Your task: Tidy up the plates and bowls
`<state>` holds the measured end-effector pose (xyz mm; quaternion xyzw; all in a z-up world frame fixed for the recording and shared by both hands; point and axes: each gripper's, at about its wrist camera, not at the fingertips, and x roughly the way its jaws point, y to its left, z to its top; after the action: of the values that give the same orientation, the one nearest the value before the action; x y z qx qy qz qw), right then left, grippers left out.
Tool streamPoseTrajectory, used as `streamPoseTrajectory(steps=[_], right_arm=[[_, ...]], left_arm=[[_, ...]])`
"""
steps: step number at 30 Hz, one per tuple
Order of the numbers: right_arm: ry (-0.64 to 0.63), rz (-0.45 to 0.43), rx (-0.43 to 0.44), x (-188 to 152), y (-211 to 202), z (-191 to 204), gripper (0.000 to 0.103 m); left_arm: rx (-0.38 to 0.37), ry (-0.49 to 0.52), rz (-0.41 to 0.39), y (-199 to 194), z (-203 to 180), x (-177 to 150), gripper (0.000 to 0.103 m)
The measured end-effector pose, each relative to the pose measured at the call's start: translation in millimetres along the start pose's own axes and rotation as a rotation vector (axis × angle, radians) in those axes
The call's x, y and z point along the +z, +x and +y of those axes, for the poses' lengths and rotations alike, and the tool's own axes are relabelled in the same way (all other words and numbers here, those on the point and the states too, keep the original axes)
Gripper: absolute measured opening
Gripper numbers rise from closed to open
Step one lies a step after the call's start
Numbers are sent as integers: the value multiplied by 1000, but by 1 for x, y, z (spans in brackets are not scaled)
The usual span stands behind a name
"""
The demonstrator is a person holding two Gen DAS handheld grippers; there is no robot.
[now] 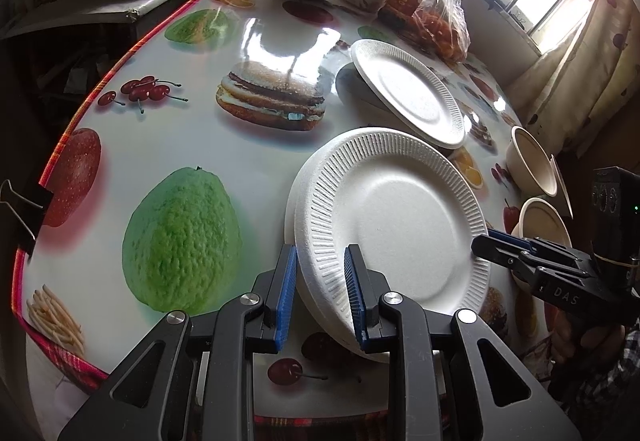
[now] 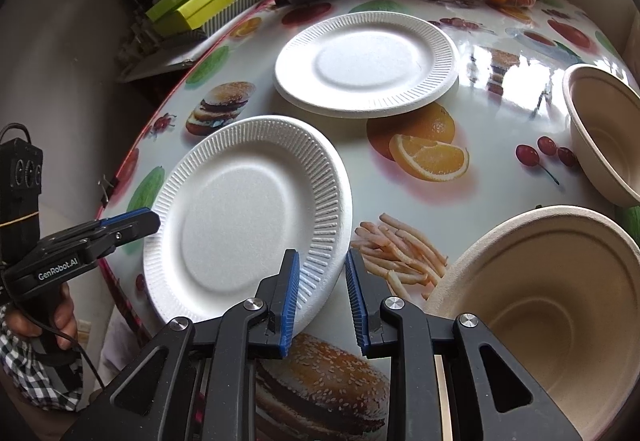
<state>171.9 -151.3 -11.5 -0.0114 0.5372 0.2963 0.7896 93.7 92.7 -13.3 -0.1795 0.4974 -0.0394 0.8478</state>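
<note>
- Foam plates: a near white plate [image 1: 384,225] is held tilted over the fruit-printed tablecloth [image 1: 224,53], and in the left wrist view a second rim shows just behind it, so it may be two plates together.
- Left gripper [image 1: 320,281] pinches that plate's near rim between its blue pads.
- Right gripper [image 2: 322,293] has its jaws nearly closed at the opposite rim; whether they truly grip the plate I cannot tell.
- Another foam plate [image 2: 366,63] lies flat farther back, apart.
- Two tan paper bowls, the near bowl [image 2: 536,293] and the far bowl [image 2: 604,129], sit separately to the right.
- Judged progress: early; plates remain unstacked, bowls not yet nested.
</note>
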Motion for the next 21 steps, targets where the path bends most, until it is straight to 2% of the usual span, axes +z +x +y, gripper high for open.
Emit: streamPoseTrajectory(steps=[12,15,21], right_arm=[[-8,-9,-11,2,-7,2,36],[-9,-26,-11,6,-16,2,41],[-12,-95,-23,23,-49,-5,46]], left_arm=[[-2,-4,-20,-7,2,5,29],[2,2,-33,-12,0,12,33],[-5,24,-64,-21,-11,35,34]])
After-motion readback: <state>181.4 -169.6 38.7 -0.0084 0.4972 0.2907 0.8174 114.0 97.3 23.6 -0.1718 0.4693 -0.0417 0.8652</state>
